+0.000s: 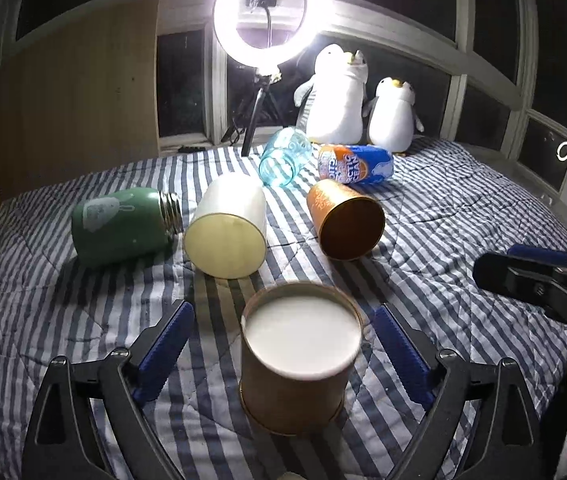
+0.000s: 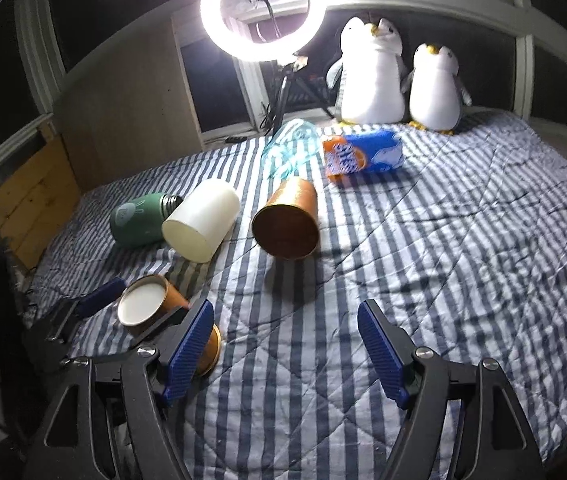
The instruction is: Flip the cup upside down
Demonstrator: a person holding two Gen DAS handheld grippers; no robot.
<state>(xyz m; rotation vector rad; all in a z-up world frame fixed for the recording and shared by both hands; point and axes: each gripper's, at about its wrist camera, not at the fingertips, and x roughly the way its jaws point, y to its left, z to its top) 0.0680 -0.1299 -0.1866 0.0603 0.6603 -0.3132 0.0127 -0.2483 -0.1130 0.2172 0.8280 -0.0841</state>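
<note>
An orange paper cup (image 1: 297,364) stands upside down on the striped bed cover, white base up. My left gripper (image 1: 283,344) is open around it, its blue fingers apart from the cup on both sides. The same cup shows at the lower left of the right wrist view (image 2: 151,308), partly behind a blue finger (image 2: 189,348). My right gripper (image 2: 285,344) is open and empty above the bedding; it shows at the right edge of the left wrist view (image 1: 539,276).
Lying on their sides on the bed (image 1: 463,220): a green bottle (image 1: 119,224), a cream cup (image 1: 229,228), a copper cup (image 1: 343,220), a clear blue glass (image 1: 283,156), a blue-orange can (image 1: 357,164). Behind stand a ring light (image 1: 269,12) and two plush penguins (image 1: 339,96).
</note>
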